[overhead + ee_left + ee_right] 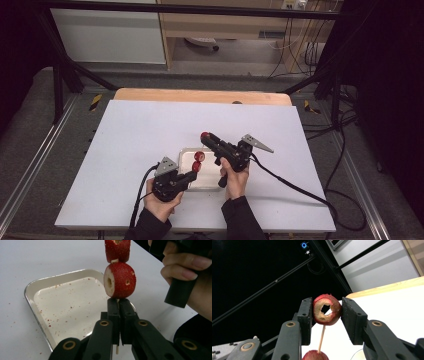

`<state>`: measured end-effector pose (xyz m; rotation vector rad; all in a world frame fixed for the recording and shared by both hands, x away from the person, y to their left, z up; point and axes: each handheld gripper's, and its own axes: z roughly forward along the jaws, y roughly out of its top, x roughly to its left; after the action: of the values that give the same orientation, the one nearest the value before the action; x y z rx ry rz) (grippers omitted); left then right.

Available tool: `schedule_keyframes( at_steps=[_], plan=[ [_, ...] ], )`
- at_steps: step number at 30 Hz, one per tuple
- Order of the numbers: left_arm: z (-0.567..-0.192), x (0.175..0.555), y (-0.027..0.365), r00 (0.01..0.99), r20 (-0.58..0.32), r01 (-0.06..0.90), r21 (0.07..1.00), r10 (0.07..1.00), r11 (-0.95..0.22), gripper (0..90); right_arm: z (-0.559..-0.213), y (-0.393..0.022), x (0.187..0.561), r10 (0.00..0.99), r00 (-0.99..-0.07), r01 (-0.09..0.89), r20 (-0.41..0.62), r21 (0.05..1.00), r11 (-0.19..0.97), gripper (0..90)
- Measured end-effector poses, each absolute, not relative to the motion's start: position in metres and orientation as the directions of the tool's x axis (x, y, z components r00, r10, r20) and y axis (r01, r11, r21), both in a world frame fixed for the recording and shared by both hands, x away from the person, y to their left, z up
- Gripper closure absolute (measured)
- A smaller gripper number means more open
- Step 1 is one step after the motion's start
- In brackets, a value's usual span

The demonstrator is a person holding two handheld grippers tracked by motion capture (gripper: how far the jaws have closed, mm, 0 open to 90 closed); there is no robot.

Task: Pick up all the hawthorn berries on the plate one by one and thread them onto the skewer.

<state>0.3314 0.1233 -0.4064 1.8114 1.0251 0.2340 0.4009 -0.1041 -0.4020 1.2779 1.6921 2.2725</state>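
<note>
Skewer [117,350] pinched by left fingers [119,305]; right gripper view shows right fingers [327,312] squeezing a cored fruit [326,310].

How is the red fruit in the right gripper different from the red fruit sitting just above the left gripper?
The fruit in the right gripper is squeezed between that gripper's pads; the fruit above the left gripper is not squeezed, since the left gripper pinches the wooden stick below it. The right one's hole goes clean through, light showing; the left one's hole looks dark. Both are red, cored and on a stick.
</note>
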Motion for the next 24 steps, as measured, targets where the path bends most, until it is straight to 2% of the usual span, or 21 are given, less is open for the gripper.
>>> schedule_keyframes(
  at_steps=[10, 19, 21, 24],
  plan=[
    [-0.4027, 0.3361, 0.1214, 0.610, -0.299, 0.539, 0.836, 0.734, -0.108, 88.0, -0.4094, -0.0986, 0.3945, 0.458, -0.665, 0.452, 0.591, 0.806, -0.383, 62.4],
    [-0.4095, 0.3376, 0.1175, 0.617, -0.276, 0.535, 0.834, 0.737, -0.135, 87.8, -0.4104, -0.0979, 0.3912, 0.481, -0.666, 0.452, 0.570, 0.822, -0.347, 62.1],
    [-0.4103, 0.3377, 0.1195, 0.620, -0.272, 0.532, 0.835, 0.736, -0.140, 87.9, -0.4095, -0.0986, 0.3915, 0.486, -0.667, 0.457, 0.565, 0.825, -0.332, 61.3],
    [-0.4110, 0.3375, 0.1224, 0.625, -0.276, 0.536, 0.832, 0.730, -0.144, 88.0, -0.4053, -0.1023, 0.3920, 0.507, -0.670, 0.457, 0.543, 0.839, -0.295, 53.8]
  ],
)
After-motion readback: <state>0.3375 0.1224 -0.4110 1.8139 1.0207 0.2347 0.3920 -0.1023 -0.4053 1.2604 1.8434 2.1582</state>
